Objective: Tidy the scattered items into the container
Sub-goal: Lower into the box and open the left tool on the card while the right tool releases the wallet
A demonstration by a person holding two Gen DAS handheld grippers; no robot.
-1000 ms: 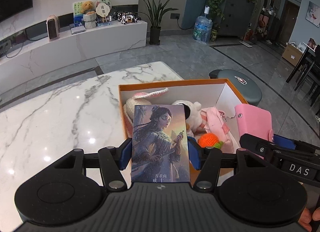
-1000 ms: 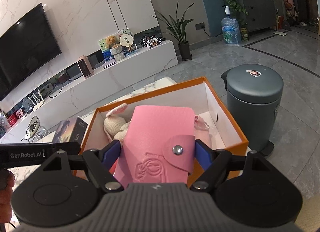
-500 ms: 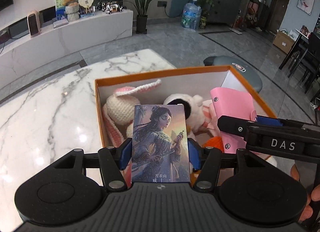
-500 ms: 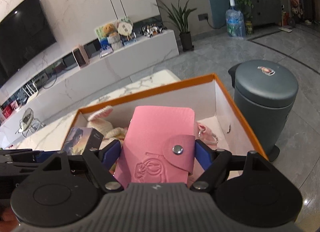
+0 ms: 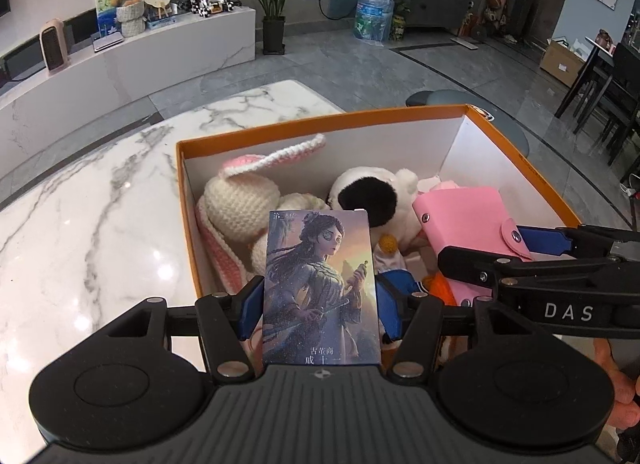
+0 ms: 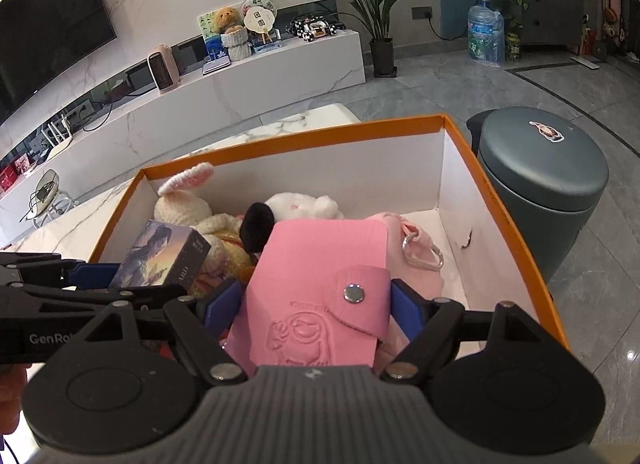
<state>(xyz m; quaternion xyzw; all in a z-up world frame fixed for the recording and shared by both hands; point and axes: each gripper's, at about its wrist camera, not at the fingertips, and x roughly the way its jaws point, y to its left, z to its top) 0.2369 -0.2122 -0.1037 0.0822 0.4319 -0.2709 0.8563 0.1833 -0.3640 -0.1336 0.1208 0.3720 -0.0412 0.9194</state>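
The left gripper (image 5: 320, 304) pinches a small illustrated card box (image 5: 322, 288) by its two sides, blue pads flat against it, at the lower middle of the left wrist view. The box hangs over the near edge of the orange cardboard container with white inner walls (image 5: 500, 152), which sits on the white marble table (image 5: 88, 200). Only this view shows the printed portrait face-on, along with a cream crocheted rabbit (image 5: 240, 200) at centre and a black-and-white plush toy (image 5: 368, 192) just right of it.

The right wrist view shows the same box from the side at centre left. There the right gripper (image 6: 316, 300) clamps a pink snap-button card wallet (image 6: 320, 288) between its pads, low inside the container. Only this view shows a silver carabiner on a pink pouch (image 6: 424, 252) at centre right and the whole grey lidded bin (image 6: 544, 184) on the floor beyond the container's right wall.

Against the earlier frames, both grippers have come lower and further over the container: its interior fills more of each view, and the wallet now sits among the toys rather than above the rim.
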